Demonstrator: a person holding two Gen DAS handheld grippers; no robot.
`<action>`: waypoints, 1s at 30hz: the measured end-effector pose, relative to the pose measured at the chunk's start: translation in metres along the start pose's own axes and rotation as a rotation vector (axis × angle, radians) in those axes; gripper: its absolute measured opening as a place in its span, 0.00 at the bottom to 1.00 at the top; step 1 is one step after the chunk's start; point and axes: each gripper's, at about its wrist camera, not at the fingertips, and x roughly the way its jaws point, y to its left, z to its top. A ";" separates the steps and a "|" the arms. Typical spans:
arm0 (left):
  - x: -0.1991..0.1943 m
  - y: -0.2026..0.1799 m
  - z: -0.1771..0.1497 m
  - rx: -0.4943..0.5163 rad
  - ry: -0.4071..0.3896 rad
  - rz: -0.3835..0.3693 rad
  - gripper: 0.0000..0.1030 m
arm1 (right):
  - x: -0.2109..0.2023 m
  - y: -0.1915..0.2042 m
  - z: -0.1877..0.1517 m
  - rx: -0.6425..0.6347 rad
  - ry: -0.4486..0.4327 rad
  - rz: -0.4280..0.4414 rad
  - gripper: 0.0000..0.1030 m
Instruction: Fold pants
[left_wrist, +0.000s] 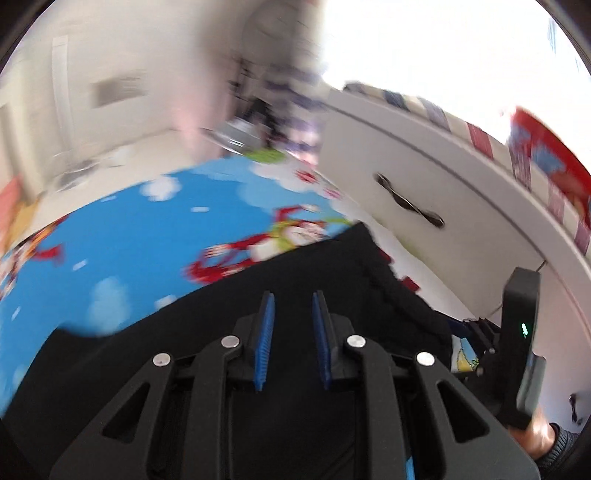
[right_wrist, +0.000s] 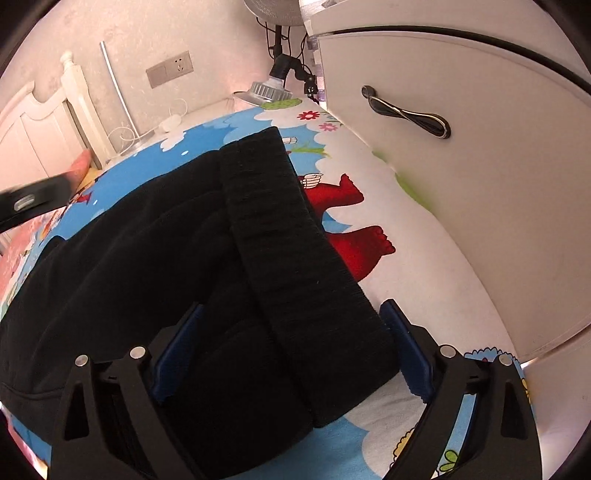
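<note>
Black pants (right_wrist: 192, 251) lie on a blue cartoon-print sheet (right_wrist: 369, 236), with the ribbed waistband (right_wrist: 280, 236) running from the far end toward my right gripper. My right gripper (right_wrist: 291, 310) is open, one finger on each side of the waistband's near end, blue pads showing. My left gripper (left_wrist: 293, 295) hovers over the pants (left_wrist: 258, 288) with its jaws a narrow gap apart and nothing between them; this view is motion-blurred. The left gripper also shows at the left edge of the right wrist view (right_wrist: 33, 203).
A white cabinet drawer with a dark handle (right_wrist: 406, 112) stands close on the right. A lamp (right_wrist: 266, 92), a wall socket (right_wrist: 170, 68) and white cables lie beyond the sheet. A white bed frame (right_wrist: 40, 122) is at the left.
</note>
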 end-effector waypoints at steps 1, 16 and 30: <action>0.020 -0.007 0.008 0.038 0.040 0.012 0.23 | 0.000 -0.001 0.001 0.002 0.006 0.004 0.87; 0.097 -0.019 0.035 0.147 0.170 -0.052 0.06 | 0.006 0.008 0.003 -0.032 0.013 0.024 0.91; -0.055 0.057 -0.065 -0.292 -0.137 0.160 0.40 | -0.011 0.009 0.013 -0.053 -0.021 -0.012 0.92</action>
